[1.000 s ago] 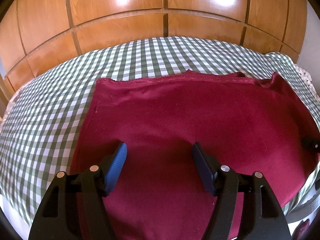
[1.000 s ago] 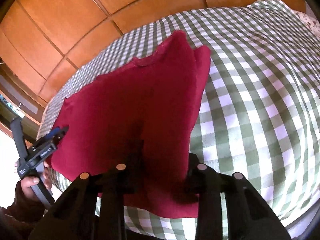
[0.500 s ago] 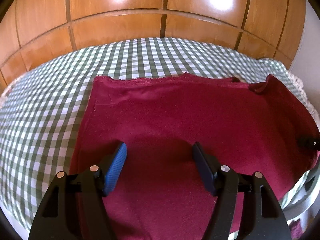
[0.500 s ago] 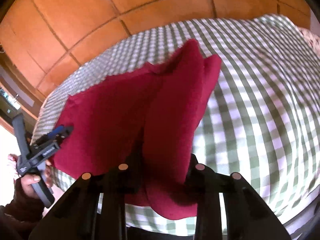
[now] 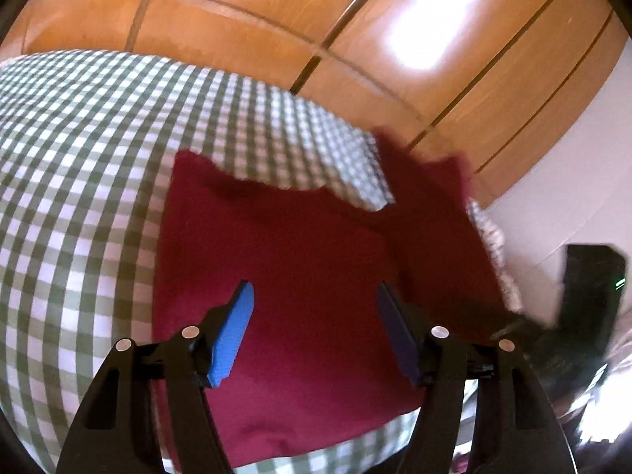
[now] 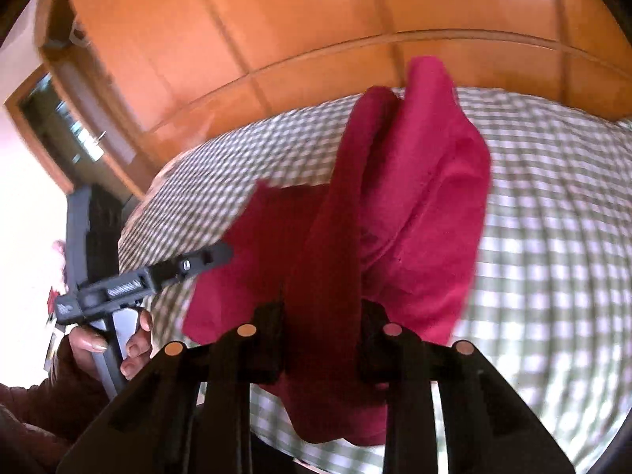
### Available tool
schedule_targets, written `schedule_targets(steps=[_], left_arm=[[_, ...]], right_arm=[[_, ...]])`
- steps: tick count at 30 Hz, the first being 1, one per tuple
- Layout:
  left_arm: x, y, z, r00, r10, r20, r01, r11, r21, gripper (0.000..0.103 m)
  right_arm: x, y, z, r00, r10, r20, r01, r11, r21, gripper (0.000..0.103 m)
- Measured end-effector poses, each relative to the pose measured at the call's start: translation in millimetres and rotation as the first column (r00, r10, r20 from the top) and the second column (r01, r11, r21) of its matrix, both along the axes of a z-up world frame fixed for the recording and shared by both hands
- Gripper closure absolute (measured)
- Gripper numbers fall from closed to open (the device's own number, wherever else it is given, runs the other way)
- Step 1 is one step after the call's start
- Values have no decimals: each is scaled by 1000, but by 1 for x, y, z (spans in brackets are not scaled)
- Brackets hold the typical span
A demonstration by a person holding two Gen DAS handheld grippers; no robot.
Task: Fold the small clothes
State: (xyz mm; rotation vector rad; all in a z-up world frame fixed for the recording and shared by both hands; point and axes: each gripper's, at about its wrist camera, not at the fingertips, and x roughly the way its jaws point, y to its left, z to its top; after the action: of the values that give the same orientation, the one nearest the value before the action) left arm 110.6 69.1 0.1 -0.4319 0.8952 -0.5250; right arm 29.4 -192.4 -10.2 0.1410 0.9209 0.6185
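Note:
A maroon garment (image 5: 276, 237) lies on the green-and-white checked bedspread (image 5: 79, 158). Its right side (image 5: 426, 217) is lifted off the bed and stands up in a fold. In the right wrist view that raised cloth (image 6: 426, 181) hangs bunched from my right gripper (image 6: 320, 316), whose jaws are clamped on its edge. My left gripper (image 5: 314, 288) hovers over the flat part of the garment, open, with nothing between its blue pads (image 5: 233, 328). From the right wrist view the left gripper (image 6: 213, 254) shows at the garment's near left corner, held by a hand (image 6: 98, 339).
Glossy wooden wardrobe panels (image 5: 276, 19) rise just behind the bed. A white patterned cloth (image 5: 489, 233) shows at the bed's right edge beside a white wall. Bare checked bedspread (image 6: 553, 217) lies to the right of the garment.
My right gripper has lifted the garment's right side off the bed and drawn it up and leftward, so the cloth bunches. The left gripper has risen and rolled, still open.

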Motion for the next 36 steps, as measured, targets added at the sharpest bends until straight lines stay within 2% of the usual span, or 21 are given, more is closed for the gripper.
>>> schedule_targets(steps=[2,5,10,11,13,14,15,17,19,20,22,24,26,31,34,36], left_arm=[[1,5,4,1000,-10,-6,10,997,-71,23],[10,2,-3,996,-61,-71,48,984,-174,22],[27,-19,-15,985,-106,-139,80,981,-179,18],[33,-26,-19,981,-113,-161,86,983,-162,18],[43,-33,-26,976,-111,-189,83,985,-150,18],[48,-38,-29,973,-116,-200,87,985,-146,23],[51,-41,-31,972,-103,-213,75,988,-134,29],[58,-46,-35,967,-98,-237,72,991,-116,60],[58,-48,-34,969,-90,-230,70,993,-94,67],[58,-50,-32,971,-87,-221,71,994,-79,73],[59,-52,-25,976,-90,-196,81,995,-51,78],[61,-54,-14,982,-87,-166,85,996,-15,81],[59,-53,-1,988,-84,-133,85,996,4,82],[46,-30,22,996,-70,-51,72,996,53,83],[36,-5,26,998,-35,-46,39,995,96,83],[34,11,13,997,9,-79,3,989,148,83]], right_arm=[[0,24,-10,999,47,-8,-47,999,-21,78],[-2,50,-26,996,93,-7,-93,993,-67,78],[-16,67,-32,986,150,68,-140,982,-130,77],[-18,67,-31,985,159,70,-150,981,-119,77],[-21,60,-28,979,196,64,-191,979,-74,69],[-23,52,-24,975,212,58,-211,977,-31,60],[-25,46,-20,974,222,53,-223,975,14,57],[-30,24,-9,976,208,69,-213,974,76,57],[-30,-7,-4,986,157,64,-163,979,119,57],[-29,-22,-5,991,118,67,-125,986,111,57],[-27,-40,-15,997,58,49,-61,996,70,58],[-22,-50,-32,1000,17,5,-17,999,37,66],[-23,-50,-41,1000,18,-18,-18,999,31,67],[-33,-14,-39,994,108,13,-108,993,40,67],[-30,17,-40,986,164,11,-164,985,43,67],[-25,39,-48,981,193,-5,-193,981,26,67]])
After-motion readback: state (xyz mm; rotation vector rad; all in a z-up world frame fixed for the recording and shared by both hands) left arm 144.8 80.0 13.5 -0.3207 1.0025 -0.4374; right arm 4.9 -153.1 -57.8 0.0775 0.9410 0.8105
